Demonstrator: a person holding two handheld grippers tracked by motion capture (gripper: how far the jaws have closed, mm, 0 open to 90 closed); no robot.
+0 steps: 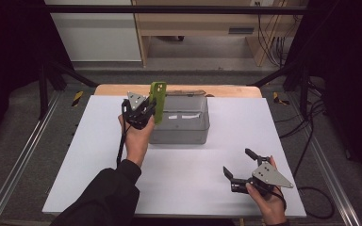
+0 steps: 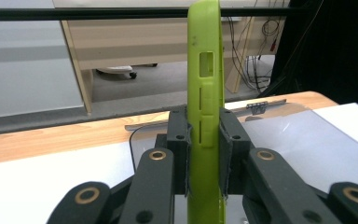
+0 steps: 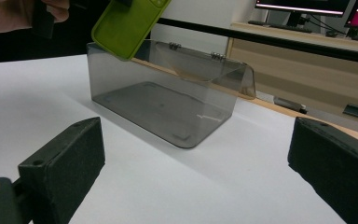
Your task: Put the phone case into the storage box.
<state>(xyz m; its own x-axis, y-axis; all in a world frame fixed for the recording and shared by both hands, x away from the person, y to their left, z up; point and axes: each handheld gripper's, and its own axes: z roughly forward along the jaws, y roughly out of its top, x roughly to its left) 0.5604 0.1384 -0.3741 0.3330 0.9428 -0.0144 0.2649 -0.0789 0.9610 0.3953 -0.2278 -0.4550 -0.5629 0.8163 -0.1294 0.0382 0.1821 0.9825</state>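
I have the green phone case (image 1: 158,101) clamped in my left gripper (image 1: 143,112), upper centre-left of the high view, held upright at the near-left rim of the smoky clear box (image 1: 181,127). It looks light and rubbery, likely to flex, so my jaws grip its long edges near the bottom (image 2: 206,140). My right gripper (image 1: 239,165), lower right, rests with jaws spread, holding nothing.

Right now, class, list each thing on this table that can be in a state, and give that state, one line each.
Green phone case: clamped edge-on, upright, lifted above the box's left end.
Clear box: lid hinged open, nothing inside.
Left gripper: shut on the case.
Right gripper: open, holding nothing, low over the white table.
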